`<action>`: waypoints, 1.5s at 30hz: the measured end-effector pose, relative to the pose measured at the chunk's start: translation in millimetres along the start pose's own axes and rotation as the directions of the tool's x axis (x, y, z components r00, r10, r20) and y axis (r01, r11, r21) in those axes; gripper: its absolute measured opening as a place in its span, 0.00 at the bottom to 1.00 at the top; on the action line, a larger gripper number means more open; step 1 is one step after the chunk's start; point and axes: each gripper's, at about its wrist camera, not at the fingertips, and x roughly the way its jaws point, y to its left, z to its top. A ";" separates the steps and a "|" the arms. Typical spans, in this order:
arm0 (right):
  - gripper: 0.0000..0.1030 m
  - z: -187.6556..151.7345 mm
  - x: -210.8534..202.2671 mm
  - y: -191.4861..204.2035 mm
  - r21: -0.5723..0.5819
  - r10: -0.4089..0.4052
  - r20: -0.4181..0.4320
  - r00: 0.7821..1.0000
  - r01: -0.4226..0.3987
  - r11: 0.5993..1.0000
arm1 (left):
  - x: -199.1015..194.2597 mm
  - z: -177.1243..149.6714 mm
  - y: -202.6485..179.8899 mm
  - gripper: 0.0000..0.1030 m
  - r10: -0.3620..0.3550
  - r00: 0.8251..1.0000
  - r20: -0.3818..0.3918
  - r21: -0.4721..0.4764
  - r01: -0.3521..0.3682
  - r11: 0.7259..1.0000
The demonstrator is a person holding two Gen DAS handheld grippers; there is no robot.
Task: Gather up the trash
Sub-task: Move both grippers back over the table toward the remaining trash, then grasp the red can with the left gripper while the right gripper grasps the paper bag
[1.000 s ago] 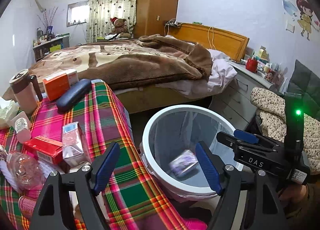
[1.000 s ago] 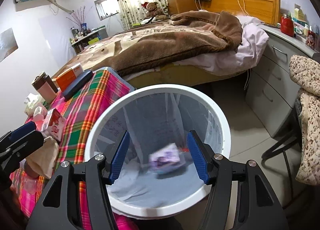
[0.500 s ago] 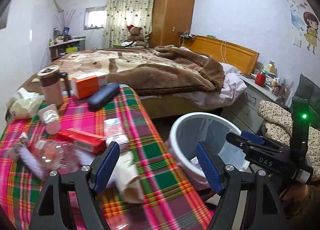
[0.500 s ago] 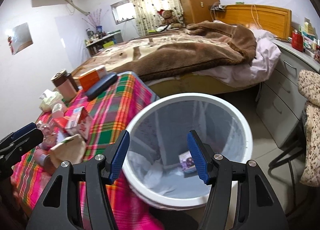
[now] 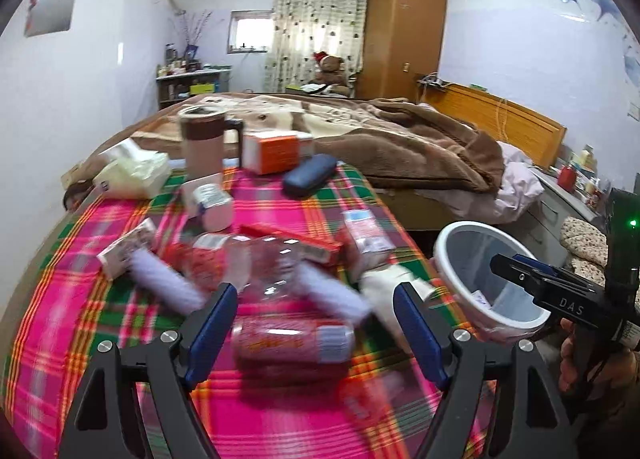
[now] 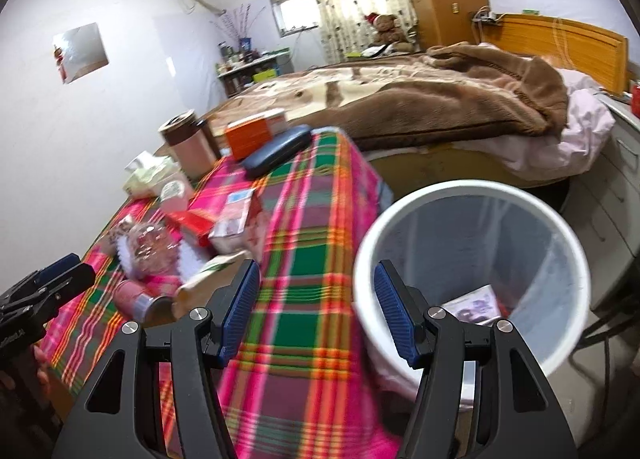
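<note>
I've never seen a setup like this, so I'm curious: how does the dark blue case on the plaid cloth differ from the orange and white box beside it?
The dark blue case is rounded and plain; the orange and white box is square-edged and printed. The case lies low and flat, while the box stands taller. The case sits nearer the table's bin-side edge, the box closer to the brown mug. Both rest at the far end of the plaid cloth, untouched by either gripper.

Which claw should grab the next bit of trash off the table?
Probably the left claw. It is open and aimed over the litter, with the pink can right between its fingers. The right claw is open too, but points at bare cloth beside the bin.
</note>
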 end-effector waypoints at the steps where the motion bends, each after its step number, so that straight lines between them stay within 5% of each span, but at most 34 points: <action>1: 0.60 -1.3 1.5 4.7 -0.004 0.009 -0.005 1.000 -0.009 1.000 | -0.5 -1.9 6.9 0.78 0.007 1.000 -0.004 -0.007 -0.007 1.000; 15: 0.60 -3.1 21.0 61.5 -0.046 0.159 -0.068 0.985 -0.163 0.986 | 11.0 -24.1 44.5 0.80 -0.027 0.997 -0.078 0.032 0.029 0.999; 19: 0.60 -6.4 35.8 70.3 -0.067 0.151 -0.115 0.982 -0.159 0.985 | 22.5 -24.7 39.5 0.80 -0.091 0.989 -0.113 0.088 0.101 0.991; 22: 0.59 -8.5 43.7 70.1 -0.067 0.129 -0.140 0.982 -0.140 0.988 | 31.0 -23.3 34.3 0.80 -0.064 0.990 -0.123 0.137 0.081 0.987; 25: 0.38 -8.4 50.6 69.5 -0.072 0.116 -0.159 0.981 -0.128 0.989 | 39.3 -20.9 27.8 0.80 -0.076 0.987 -0.143 0.208 0.106 0.972; 30: 0.23 -9.3 54.9 66.9 -0.061 0.141 -0.175 0.974 -0.153 0.986 | 47.3 -14.8 19.8 0.80 -0.061 0.990 -0.130 0.326 0.101 0.940; 33: 0.12 -9.8 56.2 64.5 -0.053 0.130 -0.172 0.977 -0.141 0.989 | 53.8 -12.3 16.2 0.80 -0.106 0.982 -0.159 0.362 0.158 0.919; 41: 0.12 -10.3 59.3 63.4 -0.039 0.147 -0.178 0.973 -0.156 0.987 | 74.1 -15.8 7.4 0.81 -0.147 0.961 -0.236 0.440 0.241 0.865; 45: 0.12 -9.9 59.1 61.4 -0.030 0.147 -0.174 0.974 -0.155 0.988 | 81.9 -14.6 9.8 0.81 -0.144 0.959 -0.245 0.422 0.239 0.874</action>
